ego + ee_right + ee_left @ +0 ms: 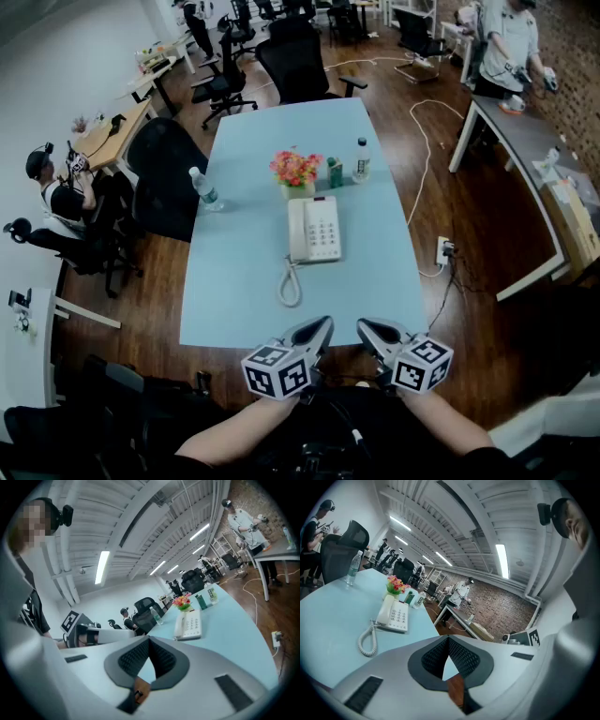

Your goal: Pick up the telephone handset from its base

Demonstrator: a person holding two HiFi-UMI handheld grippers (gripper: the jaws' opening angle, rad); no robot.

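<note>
A white telephone (323, 230) lies in the middle of the light blue table (244, 281), its handset (297, 228) resting along the base's left side. A coiled cord (290, 284) loops toward me. My left gripper (325, 325) and right gripper (364, 328) hover side by side over the table's near edge, well short of the phone, both shut with nothing held. In the left gripper view the handset (384, 610) is far ahead and to the left of the left gripper (448, 641). The right gripper view has the telephone (192, 624) ahead and right of the right gripper (149, 641).
Behind the phone stand a flower pot (296, 172), a green can (335, 172) and a small bottle (362, 159). A water bottle (204, 188) stands at the table's left edge. Black office chairs (164, 173) crowd the left side. People work at other desks.
</note>
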